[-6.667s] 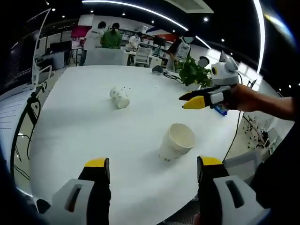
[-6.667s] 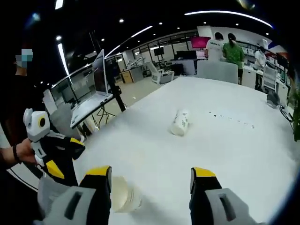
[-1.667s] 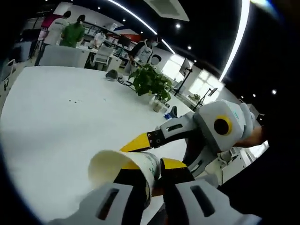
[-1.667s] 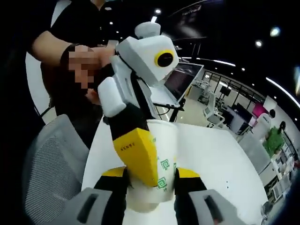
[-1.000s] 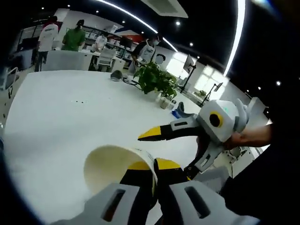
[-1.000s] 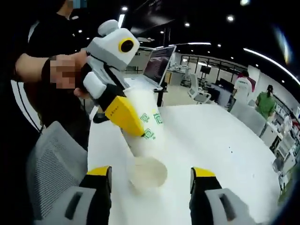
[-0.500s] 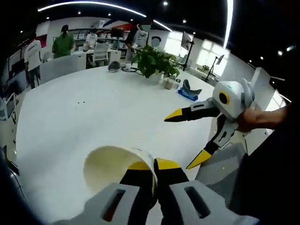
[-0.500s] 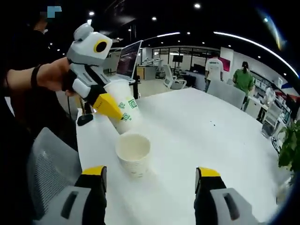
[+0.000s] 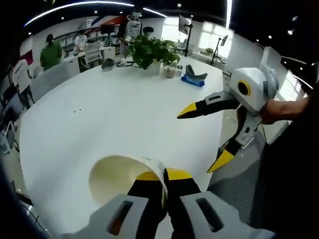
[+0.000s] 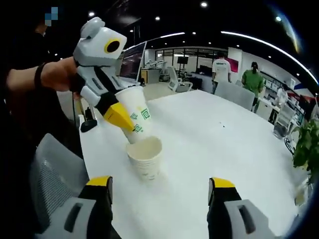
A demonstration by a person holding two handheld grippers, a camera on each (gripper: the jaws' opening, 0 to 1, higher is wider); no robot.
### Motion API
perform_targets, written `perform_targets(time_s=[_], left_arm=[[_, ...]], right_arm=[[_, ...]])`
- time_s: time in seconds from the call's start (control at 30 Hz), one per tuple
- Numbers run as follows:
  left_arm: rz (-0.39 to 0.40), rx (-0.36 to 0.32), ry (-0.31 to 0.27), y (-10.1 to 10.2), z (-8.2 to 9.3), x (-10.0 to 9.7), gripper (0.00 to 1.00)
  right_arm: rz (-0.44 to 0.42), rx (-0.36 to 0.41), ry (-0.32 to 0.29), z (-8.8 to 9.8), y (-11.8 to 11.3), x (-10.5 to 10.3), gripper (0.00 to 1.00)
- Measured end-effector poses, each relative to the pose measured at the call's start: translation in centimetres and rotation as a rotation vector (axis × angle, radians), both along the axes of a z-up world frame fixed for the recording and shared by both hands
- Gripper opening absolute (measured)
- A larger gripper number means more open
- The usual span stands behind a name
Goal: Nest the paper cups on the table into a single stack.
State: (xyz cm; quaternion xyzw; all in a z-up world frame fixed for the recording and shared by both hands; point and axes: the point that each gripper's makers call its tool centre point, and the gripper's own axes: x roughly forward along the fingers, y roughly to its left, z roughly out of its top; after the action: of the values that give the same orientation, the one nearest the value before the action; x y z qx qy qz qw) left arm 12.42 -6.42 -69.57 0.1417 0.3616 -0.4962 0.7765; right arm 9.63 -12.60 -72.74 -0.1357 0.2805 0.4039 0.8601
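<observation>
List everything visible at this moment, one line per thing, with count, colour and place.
Held paper cup: one, white with green marks, tilted, pinched in the left claw above the standing cup.
Standing paper cup: one, white, upright on the table near its edge.
Table: one, white.
Potted plant: one, green, far side of the table.
Blue item: one, beside the plant; unclear what.
Laptop: one, open, behind the held cup.
People: several, standing in the background.
Left claw: yellow tips, shut on the cup rim.
Right claw: yellow tips, open, empty.
</observation>
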Motion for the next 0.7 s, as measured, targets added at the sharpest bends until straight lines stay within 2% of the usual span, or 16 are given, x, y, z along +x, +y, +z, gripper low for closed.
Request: perform_targets(time_s=[0.1, 0.33, 0.43, 0.7], left_arm=[[-0.020, 0.022, -0.002, -0.3, -0.3, -0.2, 0.00], [-0.070, 0.107, -0.022, -0.1, -2.3, 0.0, 0.00], [-0.077, 0.162, -0.059, 0.2, -3.1, 0.4, 0.00], [-0.109, 0.198, -0.062, -0.7, -4.1, -0.5, 0.00]], right_arm=[[0.006, -0.006, 0.004, -0.4, 0.2, -0.3, 0.80], [0.016, -0.001, 0.011, -0.6, 0.5, -0.6, 0.81], [0.019, 0.001, 0.011, -0.6, 0.7, -0.6, 0.81], [0.015, 0.003, 0.025, -0.7, 0.7, -0.8, 0.81]])
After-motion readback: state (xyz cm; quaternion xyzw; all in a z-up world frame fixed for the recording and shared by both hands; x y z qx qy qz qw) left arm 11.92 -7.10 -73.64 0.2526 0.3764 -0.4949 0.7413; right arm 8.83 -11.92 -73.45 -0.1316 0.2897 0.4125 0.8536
